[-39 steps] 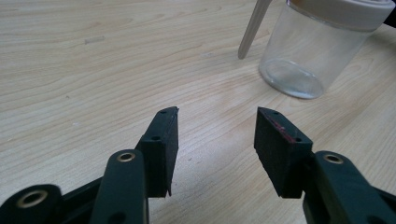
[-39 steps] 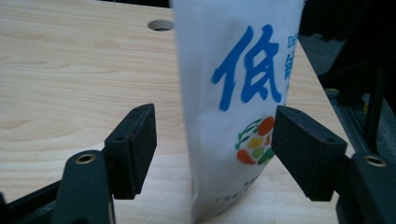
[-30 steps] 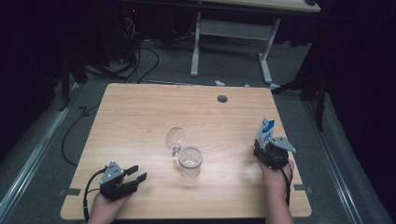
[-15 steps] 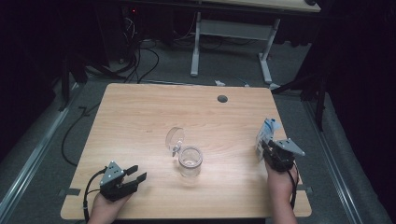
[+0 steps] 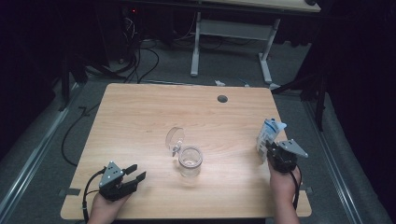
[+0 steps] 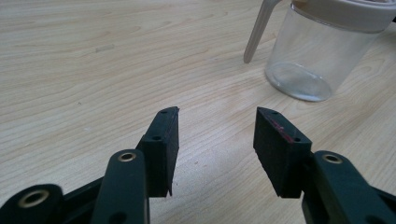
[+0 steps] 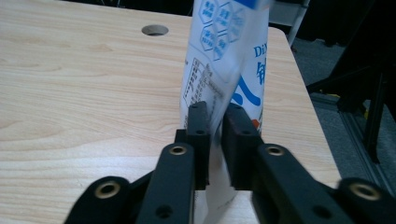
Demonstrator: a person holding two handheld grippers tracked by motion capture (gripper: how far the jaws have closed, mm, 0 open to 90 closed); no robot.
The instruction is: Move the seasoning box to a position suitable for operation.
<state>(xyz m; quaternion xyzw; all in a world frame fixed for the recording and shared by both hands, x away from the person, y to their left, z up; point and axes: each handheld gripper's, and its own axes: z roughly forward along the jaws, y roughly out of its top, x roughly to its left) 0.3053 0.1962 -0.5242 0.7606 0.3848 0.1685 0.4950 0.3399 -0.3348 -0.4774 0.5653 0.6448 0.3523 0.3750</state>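
A white and blue carton [image 5: 269, 135] stands upright near the table's right edge. My right gripper [image 5: 276, 154] has just been closing and is shut on the carton [image 7: 224, 70], pinching its lower edge between the black fingers [image 7: 198, 135]. A clear glass jar [image 5: 190, 161] with its hinged lid swung open sits at the table's middle. In the left gripper view the jar [image 6: 317, 56] is ahead and to the right. My left gripper [image 5: 133, 176] rests open near the front left corner, its jaws [image 6: 215, 144] apart over bare wood.
The wooden table [image 5: 140, 116] has a round cable hole [image 5: 222, 99] at the back right. Beyond it stand a white desk frame [image 5: 231, 32] and cables on the grey floor. Dark floor lies past the right edge.
My right gripper has closed on the carton's lower edge. The carton now leans slightly differently. The left gripper and the jar have not moved.
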